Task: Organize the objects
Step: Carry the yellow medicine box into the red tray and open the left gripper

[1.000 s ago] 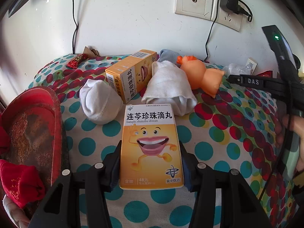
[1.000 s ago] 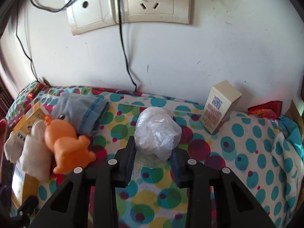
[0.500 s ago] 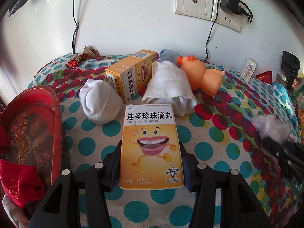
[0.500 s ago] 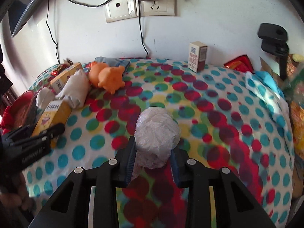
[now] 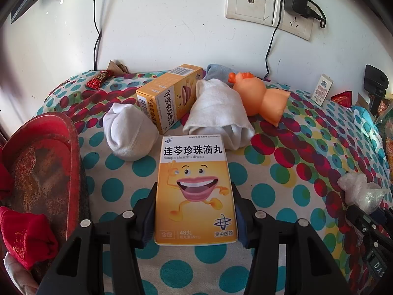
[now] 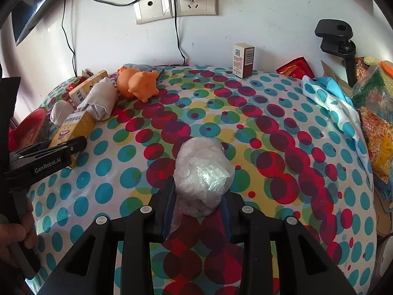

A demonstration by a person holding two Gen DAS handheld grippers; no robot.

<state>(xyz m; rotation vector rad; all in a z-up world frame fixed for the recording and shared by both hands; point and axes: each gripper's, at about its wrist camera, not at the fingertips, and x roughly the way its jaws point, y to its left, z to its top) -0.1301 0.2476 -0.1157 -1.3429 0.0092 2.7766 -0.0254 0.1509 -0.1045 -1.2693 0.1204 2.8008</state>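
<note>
My left gripper [image 5: 195, 211] is shut on a yellow medicine box [image 5: 195, 186] with a cartoon mouth, held over the polka-dot cloth [image 5: 282, 172]. My right gripper [image 6: 199, 196] is shut on a crumpled clear plastic bag [image 6: 202, 169], over the middle front of the cloth; the bag also shows in the left wrist view [image 5: 361, 191]. Ahead of the left gripper lie a second yellow box [image 5: 169, 95], a balled white sock [image 5: 129, 130], a rolled white cloth [image 5: 218, 113] and an orange rubber toy [image 5: 260, 98].
A small white and brown box [image 6: 243, 60] stands by the wall. A red tray [image 5: 41, 162] with red fabric lies at the left. A blue and white cloth [image 6: 331, 100] and snack bags [image 6: 375, 118] lie at the right. Cables hang from wall sockets [image 6: 174, 2].
My right gripper has drawn back from the wall toward the front of the cloth, carrying the plastic bag. My left gripper and its box have stayed still.
</note>
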